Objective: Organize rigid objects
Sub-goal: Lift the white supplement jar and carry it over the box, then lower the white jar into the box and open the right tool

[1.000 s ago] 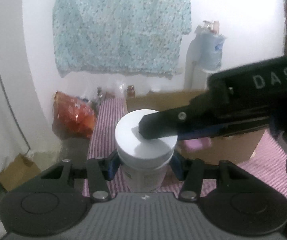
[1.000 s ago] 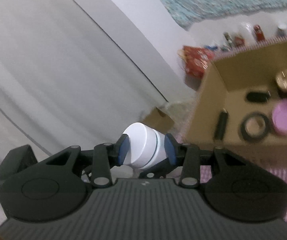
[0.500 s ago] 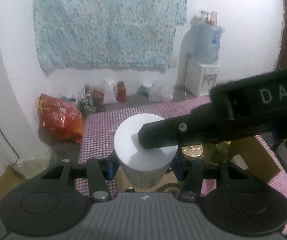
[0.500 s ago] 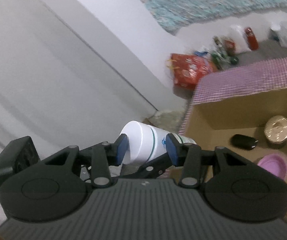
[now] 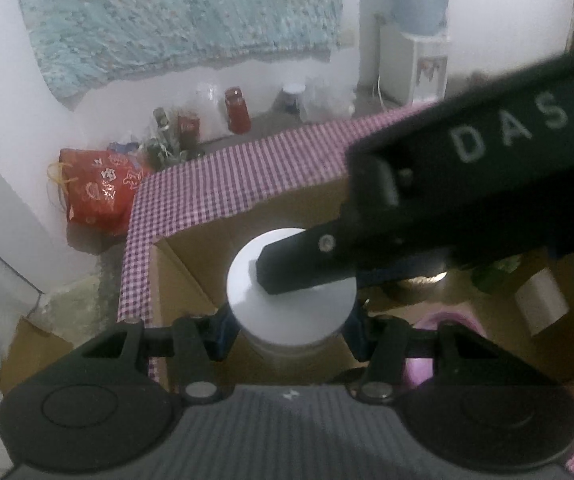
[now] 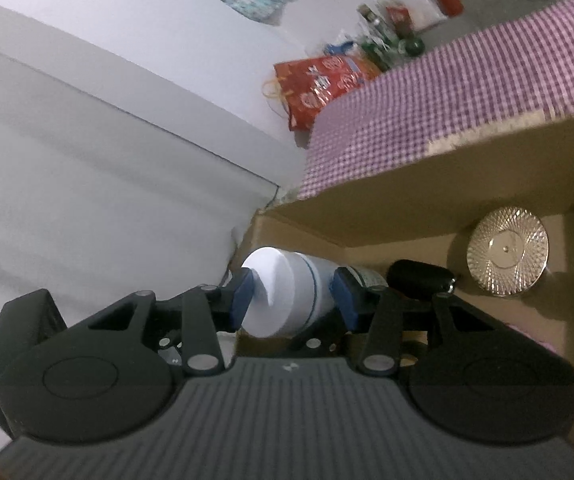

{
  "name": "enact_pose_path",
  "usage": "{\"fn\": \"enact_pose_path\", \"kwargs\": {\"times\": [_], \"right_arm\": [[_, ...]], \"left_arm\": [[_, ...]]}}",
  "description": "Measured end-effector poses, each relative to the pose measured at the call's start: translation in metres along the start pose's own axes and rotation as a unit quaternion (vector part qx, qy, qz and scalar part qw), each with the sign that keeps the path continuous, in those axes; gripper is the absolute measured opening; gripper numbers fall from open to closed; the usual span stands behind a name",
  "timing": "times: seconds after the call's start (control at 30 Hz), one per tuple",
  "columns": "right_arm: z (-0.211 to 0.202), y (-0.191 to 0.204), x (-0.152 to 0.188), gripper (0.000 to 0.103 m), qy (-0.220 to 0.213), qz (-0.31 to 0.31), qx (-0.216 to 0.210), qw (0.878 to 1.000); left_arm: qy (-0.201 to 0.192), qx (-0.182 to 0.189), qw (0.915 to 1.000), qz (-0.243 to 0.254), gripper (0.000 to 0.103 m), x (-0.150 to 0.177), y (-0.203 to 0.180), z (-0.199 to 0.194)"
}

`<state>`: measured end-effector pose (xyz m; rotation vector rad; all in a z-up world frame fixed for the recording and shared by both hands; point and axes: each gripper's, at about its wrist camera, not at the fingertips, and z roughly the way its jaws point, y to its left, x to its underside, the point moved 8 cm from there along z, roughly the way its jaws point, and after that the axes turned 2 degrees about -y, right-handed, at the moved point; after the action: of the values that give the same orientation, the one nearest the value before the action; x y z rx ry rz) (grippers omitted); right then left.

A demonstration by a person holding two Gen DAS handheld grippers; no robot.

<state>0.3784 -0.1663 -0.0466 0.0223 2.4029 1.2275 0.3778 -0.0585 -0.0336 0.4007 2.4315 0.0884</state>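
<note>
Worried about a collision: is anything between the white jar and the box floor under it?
Nothing visible. The white jar, gripped by both tools, hangs over bare cardboard in the box corner; the black case and glass lid lie aside.

Room clutter beyond the checked cloth

A pale blue patterned fabric (image 5: 183, 20) hangs on the white wall across the upper frame; below it, floor bottles include a red jar (image 5: 237, 110), with a red printed bag (image 5: 97, 192) at left centre and a water dispenser (image 5: 419, 28) at upper right, behind the purple checked tablecloth (image 5: 243, 176)
</note>
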Motion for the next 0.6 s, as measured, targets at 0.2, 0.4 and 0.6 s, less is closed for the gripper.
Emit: {"fn": "enact_pose_path", "kwargs": {"times": [0.2, 0.4, 0.6], "right_arm": [[0.025, -0.014, 0.001, 0.045, 0.017, 0.018, -0.002, 1.0], [0.037, -0.02, 0.007, 0.045, 0.026, 0.024, 0.007, 0.999], [0.016, -0.008, 0.005, 0.049, 0.001, 0.012, 0.01, 1.0]], "left_arm": [[0.021, -0.013, 0.9996, 0.013, 0.055, 0.008, -0.001, 0.016], [0.025, -0.007, 0.9996, 0.012, 0.065, 0.01, -0.001, 0.014], [-0.01, -0.003, 1.0, 0.0, 0.087, 0.007, 0.002, -0.01]]}}
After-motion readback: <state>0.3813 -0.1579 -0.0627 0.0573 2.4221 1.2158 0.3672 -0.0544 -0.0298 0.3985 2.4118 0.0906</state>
